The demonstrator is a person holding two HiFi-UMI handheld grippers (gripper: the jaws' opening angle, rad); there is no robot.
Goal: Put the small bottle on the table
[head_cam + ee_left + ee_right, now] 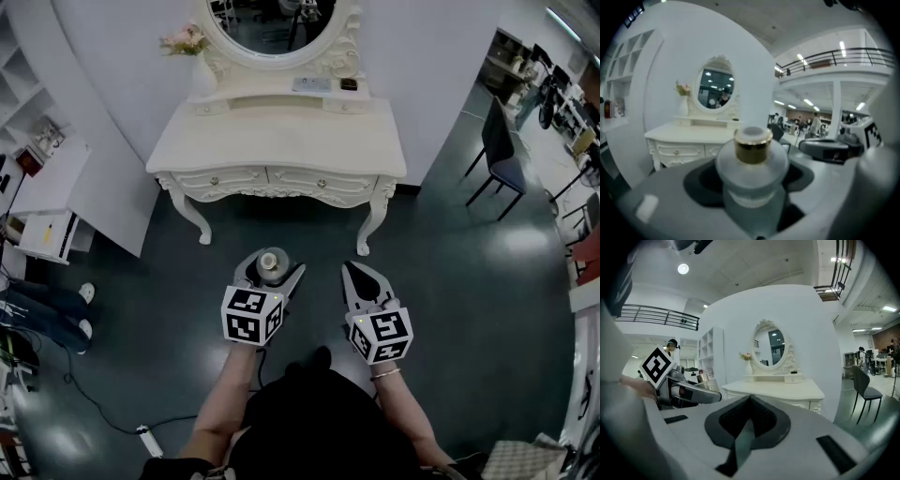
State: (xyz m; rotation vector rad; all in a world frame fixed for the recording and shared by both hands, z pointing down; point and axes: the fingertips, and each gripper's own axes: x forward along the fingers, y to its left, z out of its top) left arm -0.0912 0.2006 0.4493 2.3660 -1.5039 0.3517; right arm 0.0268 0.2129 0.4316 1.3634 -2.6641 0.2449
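Note:
A small frosted bottle with a gold collar stands upright between the jaws of my left gripper, which is shut on it. In the left gripper view the small bottle fills the middle, its cap pointing up. My right gripper hangs beside it to the right, shut and empty; in the right gripper view its jaws meet at a point. Both are held above the dark floor, in front of the white dressing table, whose top lies bare ahead of the grippers.
An oval mirror and a vase of flowers stand at the table's back. A small raised shelf holds flat items. White shelving is at the left, a dark chair at the right. A cable and power strip lie on the floor.

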